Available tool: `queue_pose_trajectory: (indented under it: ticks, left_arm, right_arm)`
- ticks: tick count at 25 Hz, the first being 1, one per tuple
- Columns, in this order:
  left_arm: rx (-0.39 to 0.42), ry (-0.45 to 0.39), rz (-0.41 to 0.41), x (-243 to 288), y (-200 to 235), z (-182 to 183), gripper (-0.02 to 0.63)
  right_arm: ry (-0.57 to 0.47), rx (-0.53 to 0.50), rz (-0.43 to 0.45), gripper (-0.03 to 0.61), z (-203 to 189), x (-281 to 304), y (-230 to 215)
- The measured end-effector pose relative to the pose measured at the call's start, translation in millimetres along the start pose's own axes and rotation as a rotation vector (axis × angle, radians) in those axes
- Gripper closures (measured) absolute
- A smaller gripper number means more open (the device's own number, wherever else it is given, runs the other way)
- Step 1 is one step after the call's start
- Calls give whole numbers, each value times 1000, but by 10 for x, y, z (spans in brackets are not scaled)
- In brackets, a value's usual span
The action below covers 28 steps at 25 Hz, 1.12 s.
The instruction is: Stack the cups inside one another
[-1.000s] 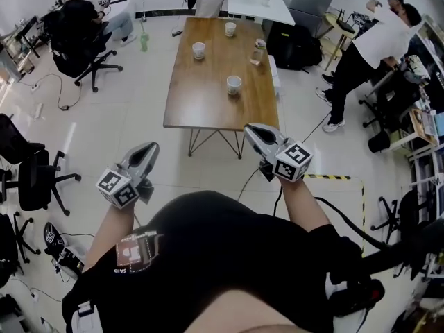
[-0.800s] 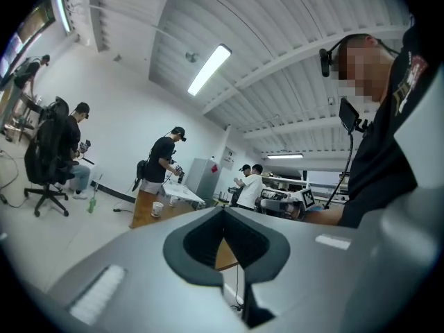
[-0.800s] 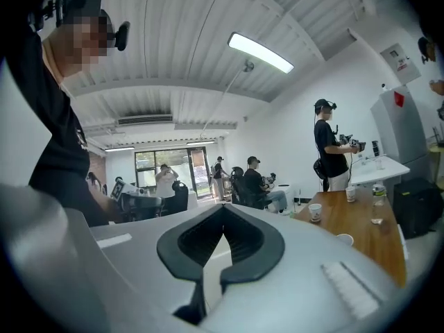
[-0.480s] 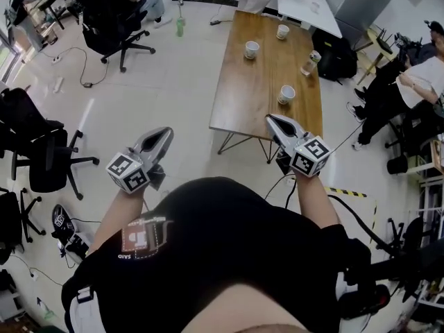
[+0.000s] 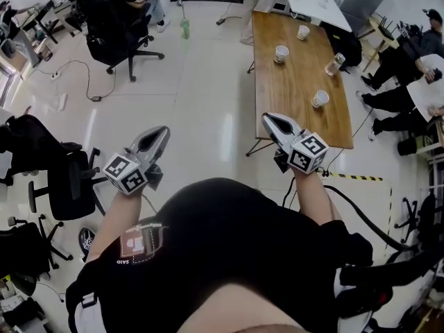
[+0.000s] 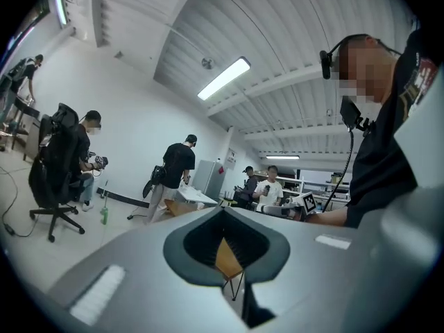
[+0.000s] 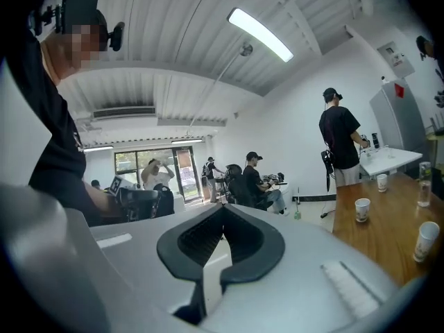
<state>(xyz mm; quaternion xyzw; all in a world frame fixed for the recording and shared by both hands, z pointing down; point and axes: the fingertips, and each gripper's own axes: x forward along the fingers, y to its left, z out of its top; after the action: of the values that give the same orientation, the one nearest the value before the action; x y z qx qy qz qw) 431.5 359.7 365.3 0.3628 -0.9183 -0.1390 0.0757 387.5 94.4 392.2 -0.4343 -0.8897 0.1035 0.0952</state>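
Observation:
A long wooden table (image 5: pixel 291 82) stands at the upper right of the head view. Three white paper cups stand apart on it: a near one (image 5: pixel 320 98), a middle one (image 5: pixel 281 53) and a far one (image 5: pixel 303 31). My left gripper (image 5: pixel 158 134) is shut and empty, held level over the floor well left of the table. My right gripper (image 5: pixel 272 121) is also shut and empty, just short of the table's near end. In the right gripper view the cups (image 7: pixel 362 209) (image 7: pixel 424 241) show at the right edge.
A clear glass (image 5: pixel 335 64) stands near the table's right edge. Black office chairs (image 5: pixel 69 182) and floor cables lie to the left. People sit and stand around the room's edges (image 5: pixel 409 82). A black-and-yellow floor tape (image 5: pixel 350 177) runs near the table's end.
The table and cups have slid from the middle of the head view to its upper right. Both grippers kept their level pose in front of the body, still shut.

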Motion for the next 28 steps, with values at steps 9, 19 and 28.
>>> queue_pose_trajectory:
  ticks: [9, 19, 28]
  left_arm:
    - [-3, -11, 11, 556, 954, 239, 612]
    - [24, 28, 8, 1666, 1983, 794, 612]
    - [1, 101, -255, 2996, 3242, 920, 612]
  right_arm:
    - [-30, -38, 15, 565, 293, 932, -682]
    - [-32, -20, 19, 565, 571, 1902, -1670]
    - [-36, -4, -250, 564, 643, 2582, -2543]
